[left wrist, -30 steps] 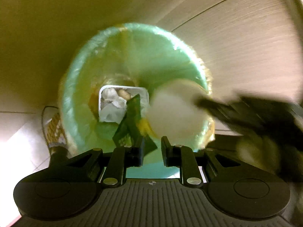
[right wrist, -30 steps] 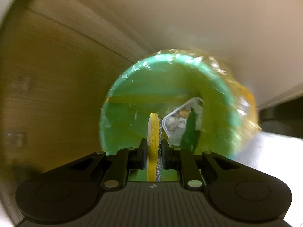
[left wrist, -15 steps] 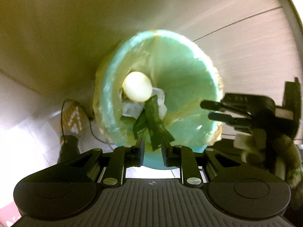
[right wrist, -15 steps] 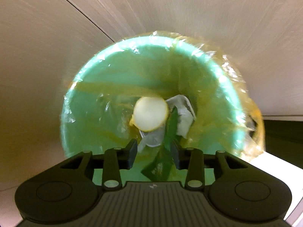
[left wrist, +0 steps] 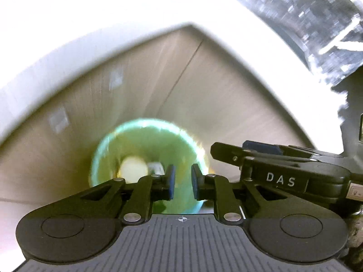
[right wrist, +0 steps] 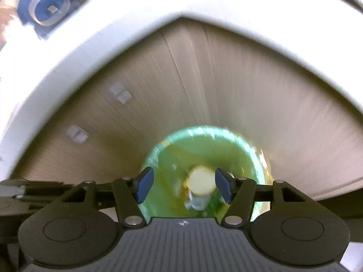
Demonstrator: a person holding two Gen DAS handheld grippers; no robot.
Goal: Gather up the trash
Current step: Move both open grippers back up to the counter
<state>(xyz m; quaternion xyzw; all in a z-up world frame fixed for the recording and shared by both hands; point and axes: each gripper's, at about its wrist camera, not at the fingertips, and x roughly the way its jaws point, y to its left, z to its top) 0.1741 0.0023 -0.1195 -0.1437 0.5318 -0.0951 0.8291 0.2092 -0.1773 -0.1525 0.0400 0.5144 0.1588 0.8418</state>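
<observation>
Grippers, two, black, with blue pads. Left gripper (left wrist: 181, 182): jaws narrowly apart and closing, nothing between the pads, only the bin seen through the gap. Right gripper (right wrist: 183, 187): jaws well apart and opening, nothing held; in the left wrist view it (left wrist: 267, 167) shows from the side at right, marked "DAS", just beside the left one.

Trash bin (right wrist: 247, 149), round, green, lined with a clear yellowish bag, stands below both grippers against the foot of a cabinet. Contents at the bottom: pale yellow round disc (right wrist: 200, 180), uppermost; white tray (right wrist: 197, 201) partly under it; dark green wrapper, blurred, beside them. All lie loose, well apart from either gripper.

Cabinet front (right wrist: 158, 104), light wood grain, two panels meeting at a vertical seam, with small pale squares on the left panel.

Countertop edge (right wrist: 95, 36), white, above the cabinet.

Dark blue round device (right wrist: 47, 5) with two small lights, farthest, upper left in the right wrist view; blurred.
</observation>
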